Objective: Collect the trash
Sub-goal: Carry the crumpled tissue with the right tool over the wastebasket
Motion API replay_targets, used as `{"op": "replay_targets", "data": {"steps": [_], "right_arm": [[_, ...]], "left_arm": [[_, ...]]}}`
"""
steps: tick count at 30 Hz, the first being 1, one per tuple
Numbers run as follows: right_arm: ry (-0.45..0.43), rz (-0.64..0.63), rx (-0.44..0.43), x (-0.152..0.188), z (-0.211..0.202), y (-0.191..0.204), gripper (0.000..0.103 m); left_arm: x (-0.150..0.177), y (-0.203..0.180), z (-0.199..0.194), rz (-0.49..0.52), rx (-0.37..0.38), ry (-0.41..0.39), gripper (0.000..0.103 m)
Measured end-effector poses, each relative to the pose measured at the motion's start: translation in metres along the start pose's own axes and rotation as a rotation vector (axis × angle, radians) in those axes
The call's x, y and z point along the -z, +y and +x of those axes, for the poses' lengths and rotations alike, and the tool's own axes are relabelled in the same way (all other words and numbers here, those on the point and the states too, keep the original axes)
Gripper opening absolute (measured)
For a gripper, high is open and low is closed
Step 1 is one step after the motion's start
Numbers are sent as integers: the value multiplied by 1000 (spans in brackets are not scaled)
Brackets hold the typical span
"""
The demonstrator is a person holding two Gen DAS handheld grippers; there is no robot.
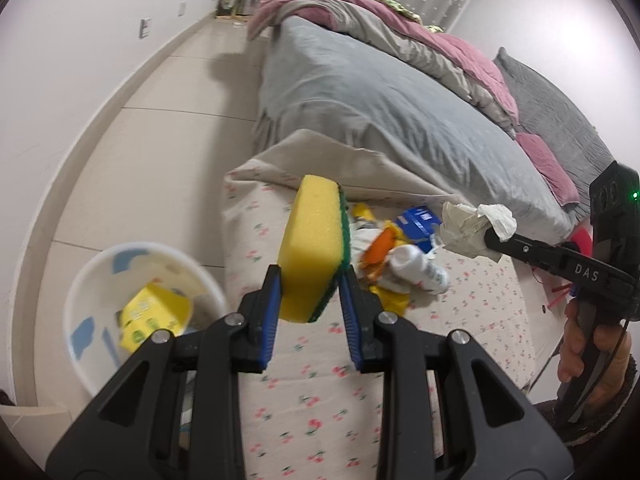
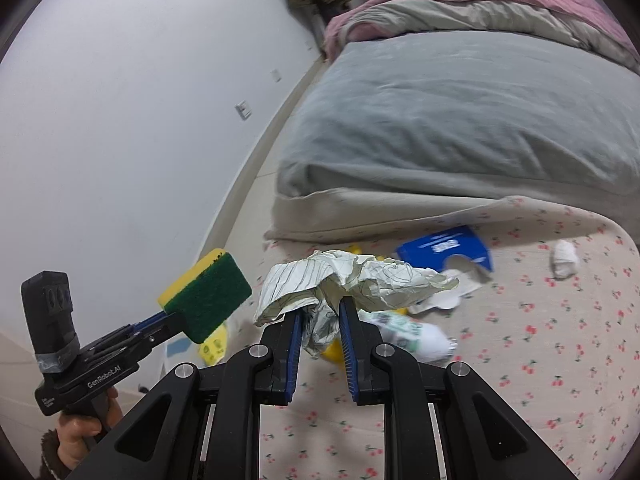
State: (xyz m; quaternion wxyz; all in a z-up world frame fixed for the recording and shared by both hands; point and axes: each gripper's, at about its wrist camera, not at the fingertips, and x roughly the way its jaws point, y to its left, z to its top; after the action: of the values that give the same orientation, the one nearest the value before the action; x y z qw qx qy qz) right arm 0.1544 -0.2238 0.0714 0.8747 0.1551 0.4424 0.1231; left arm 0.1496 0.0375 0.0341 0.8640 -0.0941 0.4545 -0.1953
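Note:
My left gripper point(image 1: 309, 280) is shut on a yellow sponge with a green scouring side point(image 1: 314, 248) and holds it above the cherry-print cloth point(image 1: 320, 400); the sponge also shows in the right wrist view point(image 2: 208, 294). My right gripper point(image 2: 320, 306) is shut on a crumpled paper wad point(image 2: 348, 276), which also shows in the left wrist view point(image 1: 472, 226). A pile of trash lies on the cloth: a white bottle point(image 1: 420, 268), orange and yellow wrappers point(image 1: 380, 252) and a blue carton point(image 1: 418, 220). A white bin point(image 1: 140, 312) stands on the floor at the left with a yellow box point(image 1: 156, 316) inside.
A bed with a grey cover point(image 1: 380, 100) and pink quilt point(image 1: 460, 44) lies behind the cloth. A small white wad point(image 2: 566, 264) sits at the cloth's right side. Tiled floor point(image 1: 160, 140) runs along the white wall at the left.

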Motion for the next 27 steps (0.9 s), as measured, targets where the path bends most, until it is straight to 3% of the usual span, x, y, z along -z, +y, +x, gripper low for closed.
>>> {"op": "replay_targets", "data": {"steps": [18, 27], "right_arm": [[116, -175, -52, 28, 68, 104, 19], [172, -226, -74, 41, 103, 137, 19]], "left_arm": [[34, 97, -33, -115, -118, 8, 31], [42, 124, -37, -149, -159, 20, 31]]}}
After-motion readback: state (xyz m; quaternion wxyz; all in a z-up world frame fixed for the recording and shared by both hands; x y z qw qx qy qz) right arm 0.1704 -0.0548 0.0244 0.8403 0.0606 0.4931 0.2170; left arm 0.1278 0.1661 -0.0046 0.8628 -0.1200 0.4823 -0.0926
